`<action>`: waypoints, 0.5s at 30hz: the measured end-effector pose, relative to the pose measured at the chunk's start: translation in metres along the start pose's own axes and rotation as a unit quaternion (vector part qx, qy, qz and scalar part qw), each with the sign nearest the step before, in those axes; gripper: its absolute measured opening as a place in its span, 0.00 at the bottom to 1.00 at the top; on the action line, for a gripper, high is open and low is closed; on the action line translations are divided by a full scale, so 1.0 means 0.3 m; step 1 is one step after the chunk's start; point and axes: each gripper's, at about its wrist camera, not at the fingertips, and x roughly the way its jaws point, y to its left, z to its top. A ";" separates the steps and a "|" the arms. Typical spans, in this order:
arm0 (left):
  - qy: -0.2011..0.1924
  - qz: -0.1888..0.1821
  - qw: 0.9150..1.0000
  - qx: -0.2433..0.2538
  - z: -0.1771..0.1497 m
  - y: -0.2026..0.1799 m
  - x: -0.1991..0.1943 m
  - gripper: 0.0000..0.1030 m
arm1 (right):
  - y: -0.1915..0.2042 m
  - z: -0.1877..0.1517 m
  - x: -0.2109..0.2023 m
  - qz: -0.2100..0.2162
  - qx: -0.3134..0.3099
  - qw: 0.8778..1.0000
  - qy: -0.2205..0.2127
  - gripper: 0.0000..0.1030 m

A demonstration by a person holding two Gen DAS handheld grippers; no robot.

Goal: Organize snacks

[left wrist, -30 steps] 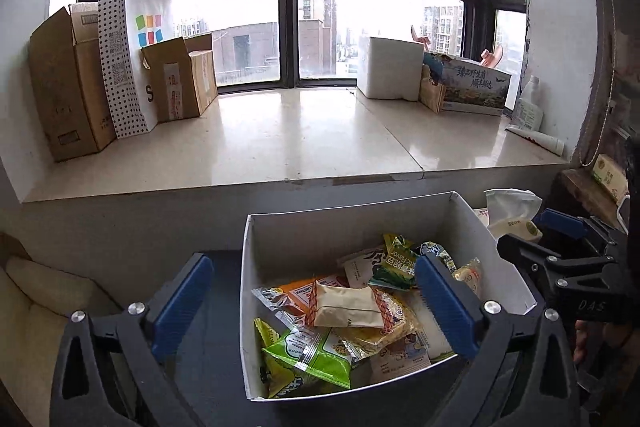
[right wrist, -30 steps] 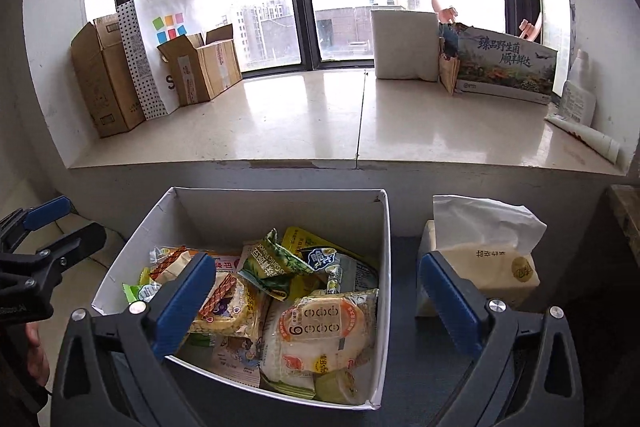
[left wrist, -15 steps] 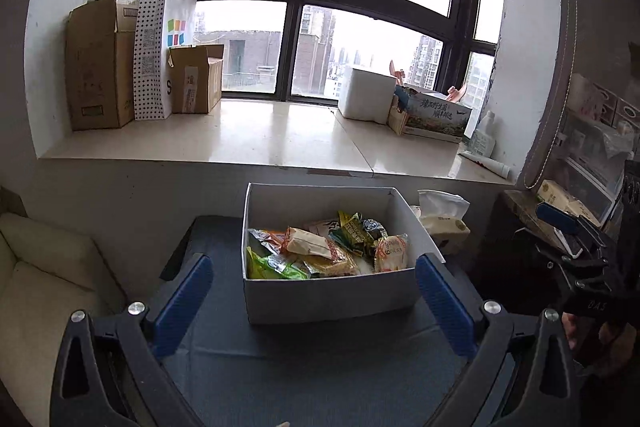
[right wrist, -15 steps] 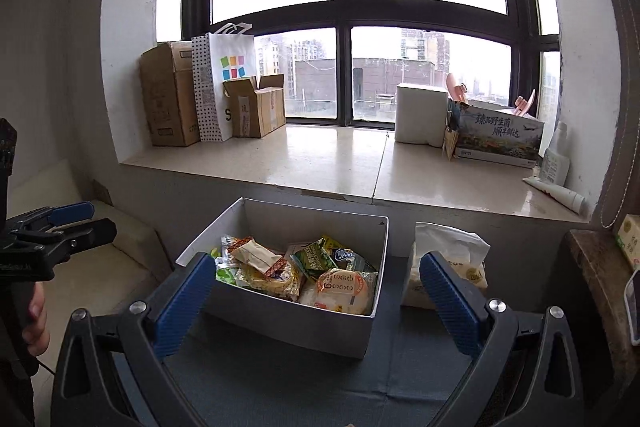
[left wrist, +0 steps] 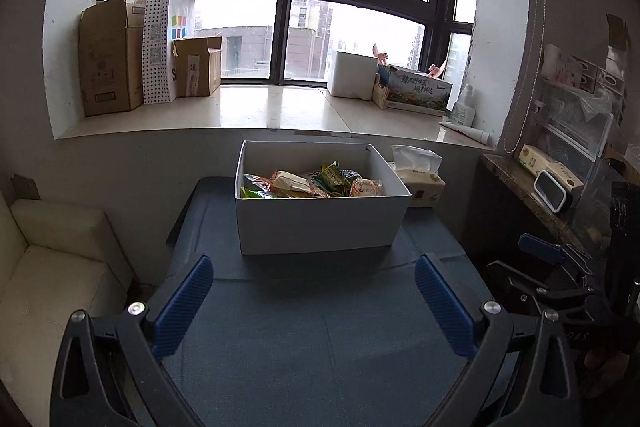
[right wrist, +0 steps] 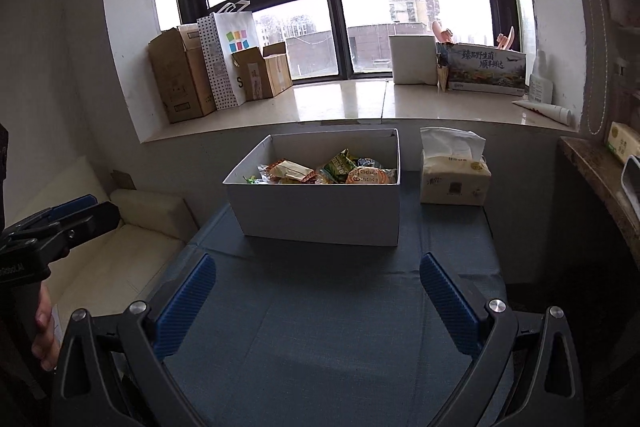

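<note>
A white box stands on the blue-grey table near the wall under the window. Several snack packets lie piled inside it. My left gripper is open and empty, well back from the box over the table's front part. My right gripper is also open and empty, at about the same distance back. The right gripper shows at the right edge of the left wrist view. The left gripper shows at the left edge of the right wrist view.
A tissue pack stands just right of the box. The window sill holds cardboard boxes, a dotted paper bag, a white box and a printed carton. A cream sofa is at left, a side shelf at right.
Both grippers have pulled back and up from right over the box. The box now looks smaller and farther away. Both stay open and empty.
</note>
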 end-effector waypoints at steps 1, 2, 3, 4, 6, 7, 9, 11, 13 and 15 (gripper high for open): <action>0.002 -0.001 1.000 0.000 -0.003 -0.002 0.003 1.00 | 0.002 -0.006 -0.008 -0.004 -0.001 1.000 -0.001 1.00; 0.001 0.000 1.000 0.001 -0.002 0.000 0.005 1.00 | 0.001 -0.004 -0.017 -0.006 -0.003 1.000 0.000 1.00; -0.002 0.006 1.000 0.004 -0.003 -0.006 0.005 1.00 | 0.002 -0.001 -0.021 -0.007 -0.006 1.000 0.001 1.00; -0.006 0.010 1.000 0.007 -0.005 -0.012 0.004 1.00 | 0.005 0.004 -0.027 -0.007 -0.011 1.000 -0.002 1.00; -0.001 0.002 1.000 0.007 -0.008 -0.015 0.012 1.00 | 0.006 0.009 -0.031 -0.004 -0.012 1.000 -0.006 1.00; 0.003 -0.003 1.000 0.006 -0.009 -0.016 0.019 1.00 | 0.006 0.010 -0.028 -0.003 -0.009 1.000 -0.003 1.00; 0.007 -0.002 1.000 0.008 -0.012 -0.021 0.027 1.00 | 0.005 0.008 -0.020 -0.003 -0.007 1.000 0.002 1.00; 0.009 0.000 1.000 0.010 -0.015 -0.022 0.031 1.00 | 0.004 0.004 -0.013 -0.004 -0.005 1.000 0.005 1.00; 0.010 -0.006 1.000 0.007 -0.017 -0.020 0.032 1.00 | 0.003 0.004 -0.010 -0.004 -0.003 1.000 0.007 1.00; 0.014 -0.011 1.000 0.008 -0.020 -0.021 0.037 1.00 | 0.002 0.005 -0.009 -0.002 -0.002 1.000 0.006 1.00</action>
